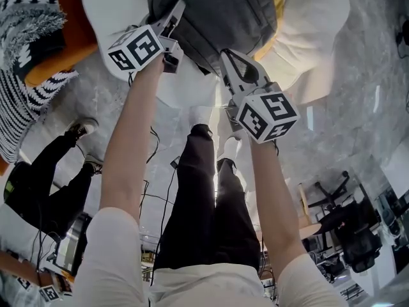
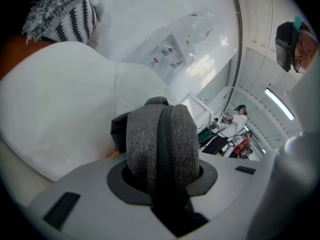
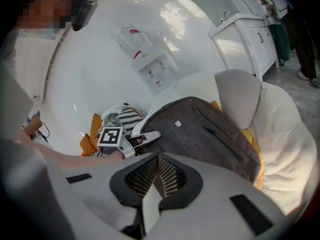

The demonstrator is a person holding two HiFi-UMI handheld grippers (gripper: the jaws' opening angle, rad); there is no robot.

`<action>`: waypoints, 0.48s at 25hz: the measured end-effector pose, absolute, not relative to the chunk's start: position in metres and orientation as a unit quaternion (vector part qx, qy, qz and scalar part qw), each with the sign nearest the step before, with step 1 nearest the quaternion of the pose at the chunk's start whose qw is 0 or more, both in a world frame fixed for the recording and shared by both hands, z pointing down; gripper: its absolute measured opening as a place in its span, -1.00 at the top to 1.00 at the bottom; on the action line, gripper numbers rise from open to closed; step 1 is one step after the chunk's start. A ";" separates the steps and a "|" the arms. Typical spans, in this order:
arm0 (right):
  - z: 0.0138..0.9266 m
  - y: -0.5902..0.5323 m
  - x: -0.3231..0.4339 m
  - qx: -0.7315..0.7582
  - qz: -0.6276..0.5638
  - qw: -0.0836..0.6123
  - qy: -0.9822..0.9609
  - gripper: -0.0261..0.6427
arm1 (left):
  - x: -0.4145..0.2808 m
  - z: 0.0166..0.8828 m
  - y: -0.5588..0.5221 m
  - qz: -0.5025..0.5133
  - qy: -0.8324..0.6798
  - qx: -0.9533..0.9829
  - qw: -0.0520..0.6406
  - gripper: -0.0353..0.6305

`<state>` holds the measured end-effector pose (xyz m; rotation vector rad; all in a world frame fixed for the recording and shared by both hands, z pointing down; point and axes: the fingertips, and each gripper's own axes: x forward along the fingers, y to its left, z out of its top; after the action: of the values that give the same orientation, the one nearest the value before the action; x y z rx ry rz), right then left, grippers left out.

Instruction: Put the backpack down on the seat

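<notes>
A grey backpack (image 1: 217,11) (image 3: 200,134) lies against the white padded seat (image 1: 313,37) (image 3: 280,134) (image 2: 60,109), over a yellow cushion (image 3: 251,140). My left gripper (image 1: 177,8) (image 2: 162,179) (image 3: 150,136) is at the pack's left upper edge. It is shut on the grey padded strap (image 2: 160,139), which fills the gap between its jaws. My right gripper (image 1: 231,59) (image 3: 159,176) hangs just short of the pack's near edge. Its ribbed pads meet with nothing between them.
A black-and-white striped throw (image 1: 25,18) (image 2: 65,14) (image 3: 122,119) lies on an orange cushion left of the seat. The wearer's legs (image 1: 204,203) stand on the grey marble floor, and another person (image 1: 45,171) sits at the left. A water dispenser (image 2: 170,49) and white cabinet (image 3: 250,39) stand behind.
</notes>
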<state>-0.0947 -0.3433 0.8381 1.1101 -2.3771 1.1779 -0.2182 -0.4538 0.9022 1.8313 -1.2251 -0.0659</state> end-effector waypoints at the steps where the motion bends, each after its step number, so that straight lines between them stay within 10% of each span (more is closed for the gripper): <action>1: 0.839 -0.345 -0.098 0.380 0.406 0.135 -0.820 0.85 | -0.219 0.903 -0.454 -0.025 -0.496 0.740 0.453 0.53; 12: 0.842 -0.350 -0.108 0.373 0.412 0.142 -0.819 0.85 | -0.230 0.911 -0.454 0.009 -0.511 0.727 0.459 0.35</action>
<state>-0.1080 -0.3498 0.8416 1.0776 -2.3632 1.1902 -0.2298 -0.4536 0.9106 1.7892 -1.2573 0.0221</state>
